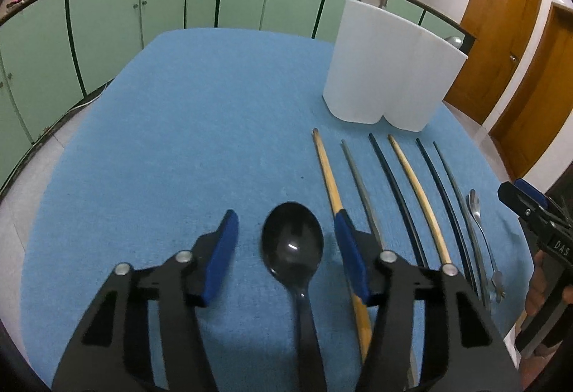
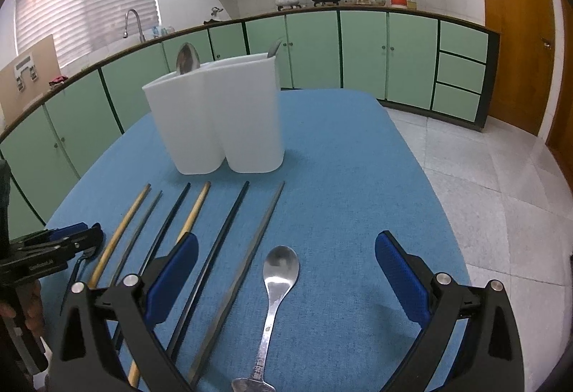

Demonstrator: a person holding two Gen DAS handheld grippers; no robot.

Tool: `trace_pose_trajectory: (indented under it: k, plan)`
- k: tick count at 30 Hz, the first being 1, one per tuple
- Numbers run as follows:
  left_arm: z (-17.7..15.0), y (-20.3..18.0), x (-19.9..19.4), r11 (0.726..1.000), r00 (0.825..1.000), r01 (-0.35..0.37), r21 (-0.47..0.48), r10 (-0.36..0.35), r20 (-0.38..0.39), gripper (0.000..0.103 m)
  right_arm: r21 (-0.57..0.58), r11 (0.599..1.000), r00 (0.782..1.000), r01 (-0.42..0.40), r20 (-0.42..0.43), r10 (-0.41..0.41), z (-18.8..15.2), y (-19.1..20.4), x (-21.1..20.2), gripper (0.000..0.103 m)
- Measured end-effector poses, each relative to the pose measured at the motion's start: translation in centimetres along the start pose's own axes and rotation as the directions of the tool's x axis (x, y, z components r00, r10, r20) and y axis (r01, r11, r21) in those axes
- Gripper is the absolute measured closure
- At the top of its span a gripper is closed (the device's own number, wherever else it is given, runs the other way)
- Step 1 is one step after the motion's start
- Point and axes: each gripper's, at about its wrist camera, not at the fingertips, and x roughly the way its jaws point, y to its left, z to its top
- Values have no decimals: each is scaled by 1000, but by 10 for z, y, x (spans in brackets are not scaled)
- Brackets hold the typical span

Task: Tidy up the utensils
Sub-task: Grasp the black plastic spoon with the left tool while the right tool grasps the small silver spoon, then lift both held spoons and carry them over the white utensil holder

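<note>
both wrist cams sitting low and close over the tabletop (image 1: 186, 112), facing the kitchen cabinets, sharing the white holder (image 1: 386, 69) and chopstick row (image 2: 200, 248)

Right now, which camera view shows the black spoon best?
The left wrist view: the black spoon lies centred between the open left tool, bowl and handle in plain sight. In the right wrist view only a short stretch of its handle shows beneath the left tool.

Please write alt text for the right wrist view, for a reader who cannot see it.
An open right gripper hovers over a metal spoon lying on a blue tablecloth. Six chopsticks lie in a row to its left, before a white two-compartment holder with two spoons inside. The left gripper shows at the left edge.
</note>
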Motion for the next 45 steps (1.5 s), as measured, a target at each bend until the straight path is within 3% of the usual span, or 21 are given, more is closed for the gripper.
trace_pose_trajectory:
  k: [6,14,19,21,27,40,45]
  plan:
    - [1,0,2,1000,1000,9,12,-9,-5,70,-7,1000,1000,1,-5,-1,-1,1,2,6]
    - [0,-5,-4,999,1000,20,31,-20,21,70,-43,999,999,13,-47,-15,-3,6,9,8]
    - [1,-3,-14,999,998,22,36,-24,50,70,-74,997,997,3,-83,-9,-4,10,13,26]
    - [2,-3,-15,999,998,18,38,-20,55,70,-74,997,995,0,-104,-8,-4,10,17,38]
    - [4,0,-18,999,997,18,33,-20,69,70,-62,998,986,10,-167,-21,-4,7,32,51]
    - [4,1,-18,999,997,22,31,-24,71,70,-72,997,980,29,-196,-42,-7,8,41,66]
    - [4,1,-18,999,997,24,32,-26,77,70,-89,996,979,29,-197,-46,-7,13,43,76]
